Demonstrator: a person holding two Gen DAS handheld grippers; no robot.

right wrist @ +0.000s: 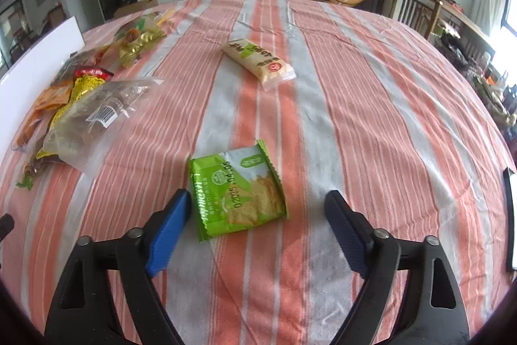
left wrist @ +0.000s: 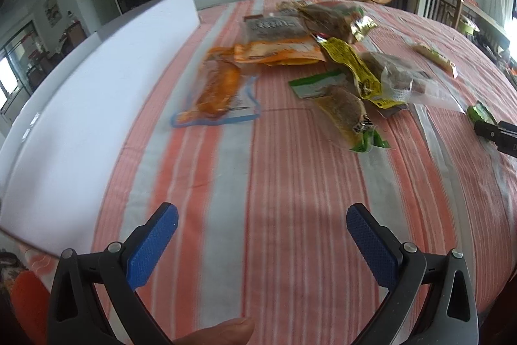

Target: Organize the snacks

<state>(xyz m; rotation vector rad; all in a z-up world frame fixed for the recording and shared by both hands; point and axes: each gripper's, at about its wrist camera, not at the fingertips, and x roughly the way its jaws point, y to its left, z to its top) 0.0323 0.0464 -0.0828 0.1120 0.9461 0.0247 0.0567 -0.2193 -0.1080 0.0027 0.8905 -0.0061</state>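
Here both grippers, left gripper (left wrist: 261,217) and right gripper (right wrist: 258,206), stand spread; a green cracker packet (right wrist: 237,191) (flat on the cloth) lies between the right's.

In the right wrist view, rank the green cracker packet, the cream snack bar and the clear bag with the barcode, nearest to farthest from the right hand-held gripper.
1. Green cracker packet: between the open right hand-held gripper's fingers, on the cloth.
2. Clear bag with the barcode: off to the left.
3. Cream snack bar: farther ahead, centre.

A table under a striped cloth (right wrist: 339,105) carries a heap of snack packets (left wrist: 310,54), a green cracker packet (right wrist: 237,191), a pale packet (right wrist: 258,62) and a white box (left wrist: 97,105).
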